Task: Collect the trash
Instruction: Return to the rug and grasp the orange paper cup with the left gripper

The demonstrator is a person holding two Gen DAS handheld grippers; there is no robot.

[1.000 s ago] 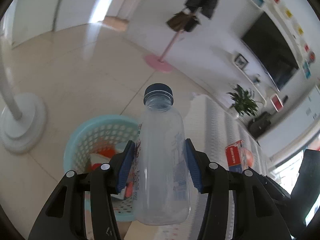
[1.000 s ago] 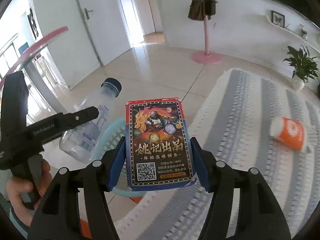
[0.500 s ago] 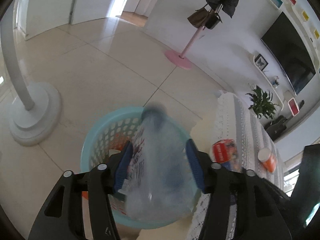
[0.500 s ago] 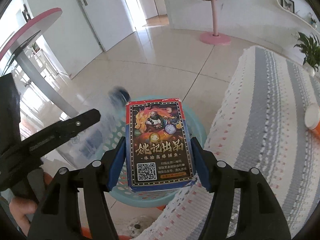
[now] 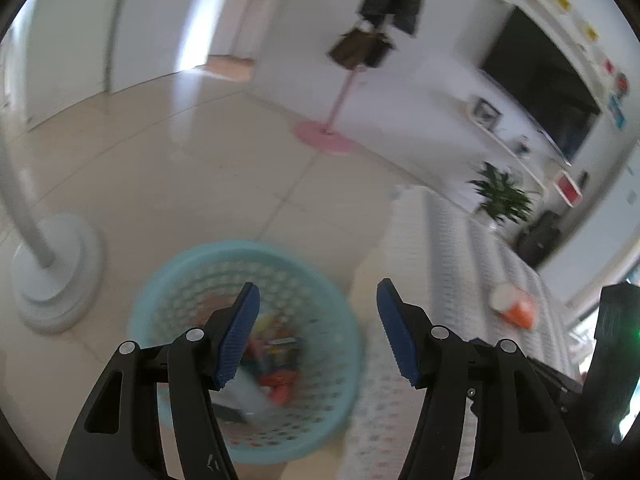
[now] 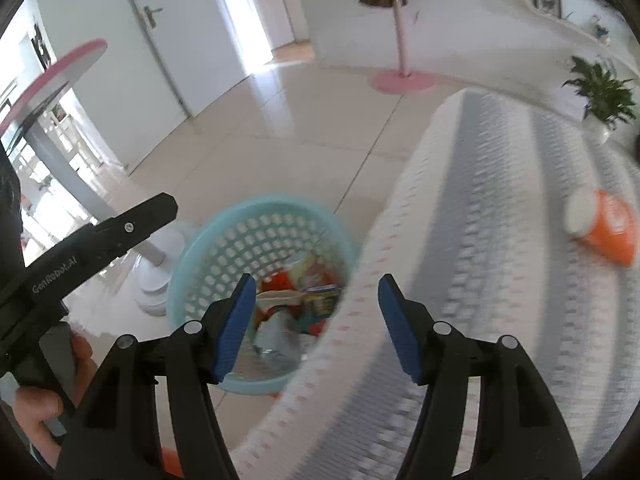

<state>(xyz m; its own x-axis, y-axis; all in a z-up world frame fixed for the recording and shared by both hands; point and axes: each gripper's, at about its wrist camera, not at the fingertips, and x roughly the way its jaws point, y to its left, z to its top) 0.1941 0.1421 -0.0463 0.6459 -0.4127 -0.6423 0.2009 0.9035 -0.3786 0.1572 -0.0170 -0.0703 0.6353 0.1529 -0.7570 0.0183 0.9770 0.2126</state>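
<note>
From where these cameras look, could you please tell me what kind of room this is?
Most likely a home living room: a wall-mounted television, a pink coat stand hung with bags, and a potted plant by the wall. A blue basket of trash sits on the tiled floor.

The right gripper [image 6: 316,324] hangs with its blue-padded jaws spread wide and nothing between them, above the light blue basket [image 6: 200,264] on the tiled floor and the edge of the grey-and-white striped cloth [image 6: 480,280]. Inside the basket lie mixed wrappers, a small printed box [image 6: 322,298] and a clear plastic bottle [image 6: 276,340], all somewhat blurred. An orange cup [image 6: 608,234] lies on its side on the cloth to the right, and the left gripper [image 6: 96,236] reaches in from the left, held by a hand [image 6: 48,396].
</note>
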